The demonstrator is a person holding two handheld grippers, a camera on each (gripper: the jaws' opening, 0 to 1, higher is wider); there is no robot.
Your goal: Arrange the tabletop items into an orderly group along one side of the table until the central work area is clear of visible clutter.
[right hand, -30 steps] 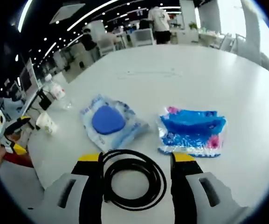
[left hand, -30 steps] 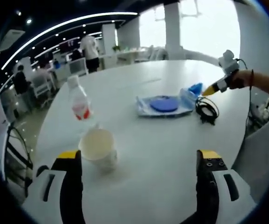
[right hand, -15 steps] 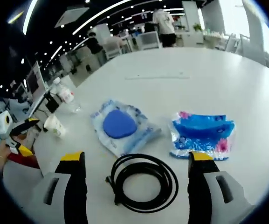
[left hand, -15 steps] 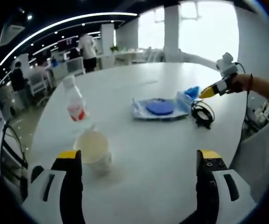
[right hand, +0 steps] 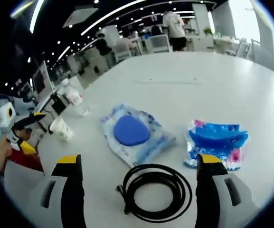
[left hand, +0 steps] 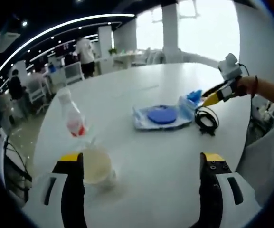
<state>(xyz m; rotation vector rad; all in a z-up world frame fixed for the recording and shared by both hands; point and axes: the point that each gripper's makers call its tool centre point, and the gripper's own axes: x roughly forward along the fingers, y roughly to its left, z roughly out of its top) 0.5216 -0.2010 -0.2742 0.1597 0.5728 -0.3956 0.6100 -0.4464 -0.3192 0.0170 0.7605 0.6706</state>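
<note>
A coiled black cable (right hand: 158,190) lies on the round white table (right hand: 212,80), between the jaws of my open right gripper (right hand: 139,164) and touching neither. Beyond it lie a clear pouch with a blue disc (right hand: 133,133) and a blue snack bag (right hand: 216,142). My open left gripper (left hand: 140,158) hovers over the table with a paper cup (left hand: 97,166) just inside its left jaw. A clear bottle with a red label (left hand: 71,115) stands behind the cup. The pouch (left hand: 160,116), bag (left hand: 191,98), cable (left hand: 205,120) and right gripper (left hand: 212,92) appear far right in the left gripper view.
The cup (right hand: 61,127), bottle (right hand: 73,97) and left gripper (right hand: 26,133) lie at the table's left edge in the right gripper view. A person's hand (left hand: 250,85) holds the right gripper. Chairs, desks and standing people fill the office behind the table.
My right gripper's jaws have spread from close around the cable to wide apart. The left gripper view has come nearer the cup, which now lies low between its jaws.
</note>
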